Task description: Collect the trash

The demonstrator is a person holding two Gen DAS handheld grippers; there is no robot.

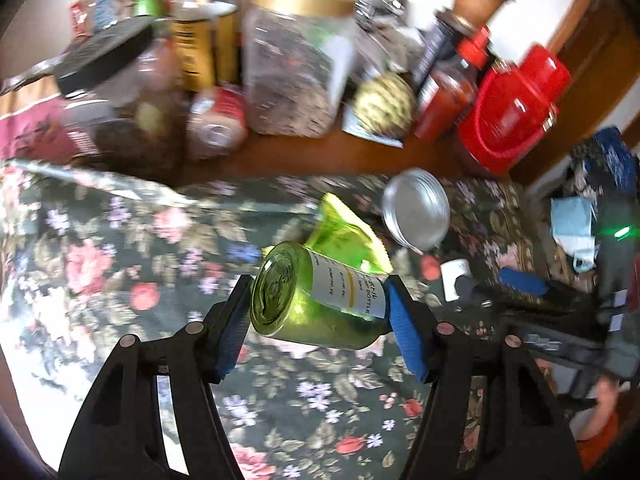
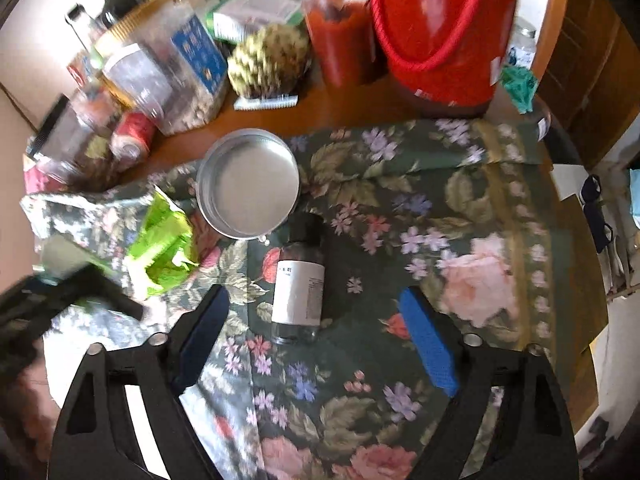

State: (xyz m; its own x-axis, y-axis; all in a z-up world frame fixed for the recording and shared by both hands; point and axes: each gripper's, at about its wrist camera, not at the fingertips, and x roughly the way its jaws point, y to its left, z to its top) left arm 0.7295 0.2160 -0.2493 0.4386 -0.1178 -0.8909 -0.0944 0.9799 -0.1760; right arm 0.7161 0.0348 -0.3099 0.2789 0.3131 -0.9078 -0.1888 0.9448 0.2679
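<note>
Now the left claw [image 1: 320, 312] holds a green glass bottle [image 1: 316, 300], and the right claw [image 2: 316, 332] stands open above a clear bottle [image 2: 298, 280].

Both claws point steeply down at the floral cloth [image 2: 440, 240] on the counter [image 2: 352, 108]. The left claw presses its blue pads on the ends of the green bottle, which lies sideways between them, lifted off the cloth. The right claw holds nothing; the clear bottle with white label lies flat on the cloth between its wide jaws. Just behind it is a round metal tin [image 2: 248, 184], empty, and beside that a crumpled green wrapper [image 2: 164, 244].
</note>
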